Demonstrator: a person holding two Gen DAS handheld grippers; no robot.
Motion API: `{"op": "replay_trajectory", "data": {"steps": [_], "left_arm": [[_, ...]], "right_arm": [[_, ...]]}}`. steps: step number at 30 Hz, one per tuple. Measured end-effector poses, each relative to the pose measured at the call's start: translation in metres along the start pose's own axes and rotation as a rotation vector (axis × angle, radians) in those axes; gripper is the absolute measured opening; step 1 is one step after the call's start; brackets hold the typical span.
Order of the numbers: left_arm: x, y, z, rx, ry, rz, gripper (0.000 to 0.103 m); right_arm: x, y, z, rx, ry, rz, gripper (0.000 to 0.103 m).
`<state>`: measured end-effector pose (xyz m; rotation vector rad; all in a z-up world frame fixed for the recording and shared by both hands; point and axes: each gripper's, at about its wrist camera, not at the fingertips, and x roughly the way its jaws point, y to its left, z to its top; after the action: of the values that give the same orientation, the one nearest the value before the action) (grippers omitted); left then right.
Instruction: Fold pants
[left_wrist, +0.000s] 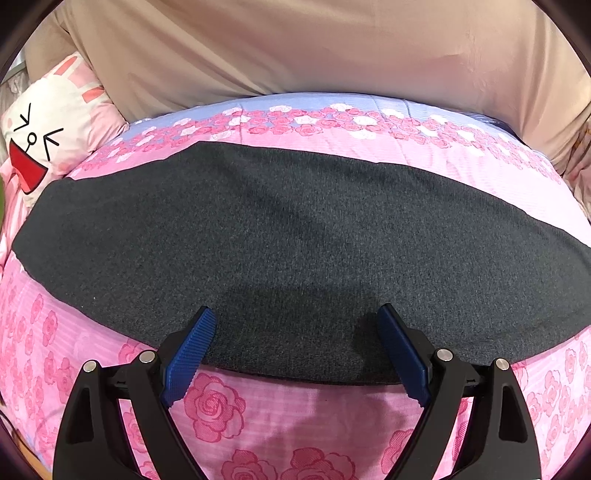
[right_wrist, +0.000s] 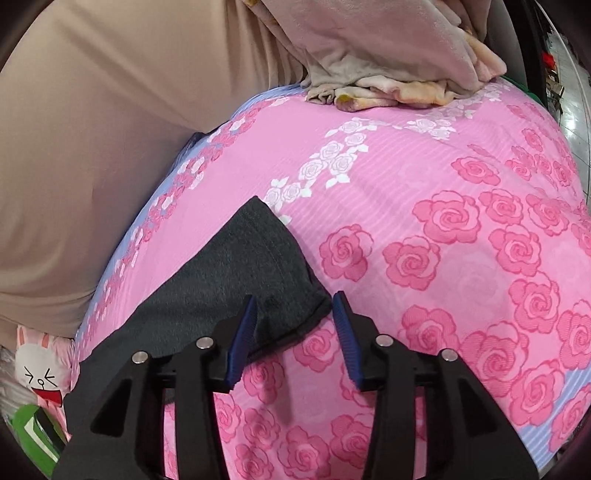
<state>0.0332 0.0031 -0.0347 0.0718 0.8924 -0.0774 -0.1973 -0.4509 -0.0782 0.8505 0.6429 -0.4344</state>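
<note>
Charcoal knit pants (left_wrist: 295, 236) are laid flat as a long band across the middle of the left wrist view, on a pink rose-print quilt (left_wrist: 258, 417). Soft, light, limp handling is to be expected, so hold is best taken at corners or hems. The left gripper (left_wrist: 295, 349) is spread wide over the near edge, empty. The right gripper (right_wrist: 295, 338) stands parted at a pants corner, lower centre, nothing clamped.

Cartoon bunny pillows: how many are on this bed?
1 visible: the bunny pillow lies at the bed's far-left edge beside the dark pants. The right wrist view shows what looks like the same one, low at its left edge. Others may be hidden.
</note>
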Motion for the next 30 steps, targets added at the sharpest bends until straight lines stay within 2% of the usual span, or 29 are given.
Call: {"op": "replay_trajectory", "data": {"steps": [1,3,5,8,12,15,21,26,30], "left_arm": [[0.001,0.0,0.0,-0.001,0.004,-0.002,0.087],[0.004,0.0,0.0,0.0,0.015,0.0,0.087],[0.005,0.0,0.001,0.002,0.015,0.002,0.087],[0.005,0.0,0.0,0.001,0.017,0.002,0.087],[0.005,-0.001,0.0,0.002,0.018,0.001,0.087],[0.005,0.0,0.001,0.001,0.019,-0.005,0.087],[0.004,0.002,0.001,-0.003,0.017,-0.02,0.087],[-0.001,0.017,0.001,-0.051,-0.001,-0.089,0.087],[-0.014,0.039,-0.004,-0.102,-0.043,-0.121,0.087]], "right_arm": [[0.001,0.002,0.001,0.004,-0.002,-0.003,0.04],[0.004,0.004,0.001,0.008,-0.009,-0.018,0.023],[0.004,0.006,0.001,0.001,-0.024,-0.056,0.011],[-0.004,0.009,0.0,0.019,-0.051,-0.036,0.01],[-0.031,0.034,0.002,0.021,-0.109,0.045,0.01],[-0.054,0.074,0.006,-0.024,-0.141,0.125,0.01],[-0.082,0.192,0.003,-0.183,-0.155,0.302,0.01],[-0.074,0.297,-0.02,-0.33,-0.106,0.4,0.01],[-0.053,0.366,-0.053,-0.438,-0.036,0.43,0.01]]}}
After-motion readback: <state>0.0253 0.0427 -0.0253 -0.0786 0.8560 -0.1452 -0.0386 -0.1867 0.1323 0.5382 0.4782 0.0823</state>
